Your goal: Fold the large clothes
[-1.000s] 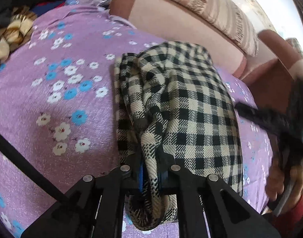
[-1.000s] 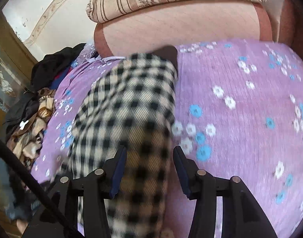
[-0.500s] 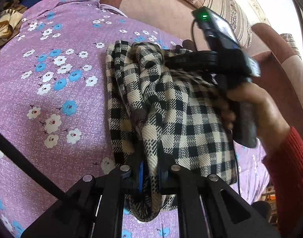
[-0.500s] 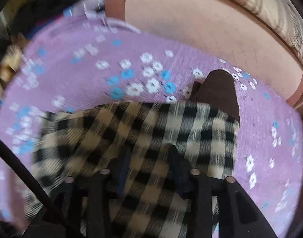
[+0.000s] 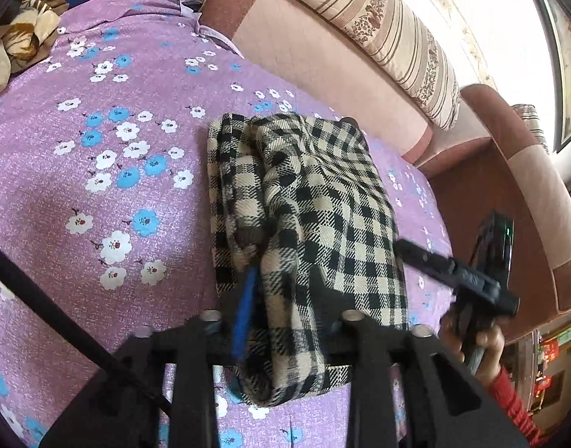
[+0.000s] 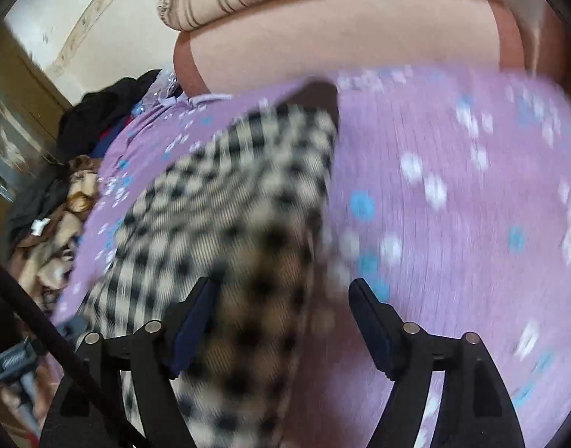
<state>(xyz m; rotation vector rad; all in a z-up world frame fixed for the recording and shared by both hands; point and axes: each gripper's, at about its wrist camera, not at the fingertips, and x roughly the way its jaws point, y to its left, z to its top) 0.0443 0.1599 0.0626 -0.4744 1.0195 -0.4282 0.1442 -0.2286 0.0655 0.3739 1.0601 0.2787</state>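
1. Your left gripper (image 5: 281,291) sits at the near edge of the left wrist view. Its jaws have just been opening, and a fold of the black-and-cream checked woven garment (image 5: 307,216) lies loosely in the gap; the blue pad (image 5: 246,310) of one finger stands clear of the cloth.
2. Your right gripper (image 6: 281,321) has also just been opening; its jaws now stand wide apart. The blurred near end of the checked garment (image 6: 225,231) runs between them, touching neither pad as far as the blur lets you see.
3. In the left wrist view the same right gripper (image 5: 453,272) shows at the right, held in a hand (image 5: 479,343) with a red sleeve, just beside the garment's right edge.
4. The garment lies folded into a long thick bundle on the purple bed sheet printed with white and blue flowers (image 5: 98,194), running from your grippers towards the far side.
5. Beyond it stands the padded pink-and-brown headboard (image 5: 315,56), with a beige striped bolster pillow (image 5: 390,37) on top.
6. At the far left lies a heap of dark and tan clothes (image 6: 61,201).
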